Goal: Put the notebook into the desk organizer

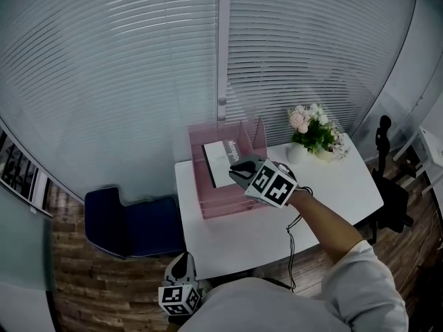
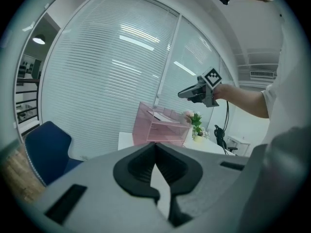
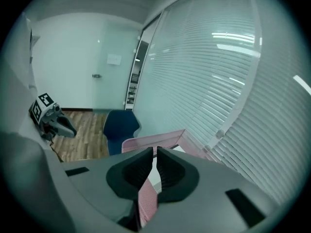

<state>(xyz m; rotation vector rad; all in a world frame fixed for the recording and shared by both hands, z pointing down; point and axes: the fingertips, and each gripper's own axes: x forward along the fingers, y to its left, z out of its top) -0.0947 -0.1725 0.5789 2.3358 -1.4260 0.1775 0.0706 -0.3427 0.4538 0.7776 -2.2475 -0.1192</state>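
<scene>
Head view: notebook [image 1: 220,163] lies flat inside the pink desk organizer [image 1: 208,206], far-left part of the white table [image 1: 332,192]. Right gripper [image 1: 235,171] hovers over the organizer's right side, tips just above the notebook's right edge; can't tell contact. Left gripper [image 1: 183,261] is low at the near table edge, well apart from the organizer. Flowers [image 1: 315,133] at far right, blue chair [image 1: 131,223] left of the table.

Left gripper view: fingers [image 2: 141,161] closed tip to tip, nothing btwn. Organizer [image 2: 160,127] well ahead, right gripper [image 2: 182,95] above it.

Right gripper view: fingers [image 3: 170,166] narrow, only a thin slit, nothing gripped; pink of the organizer [image 3: 155,141] shows through the slit. Left gripper [image 3: 73,130] off at left over the wood floor [image 3: 92,135].
</scene>
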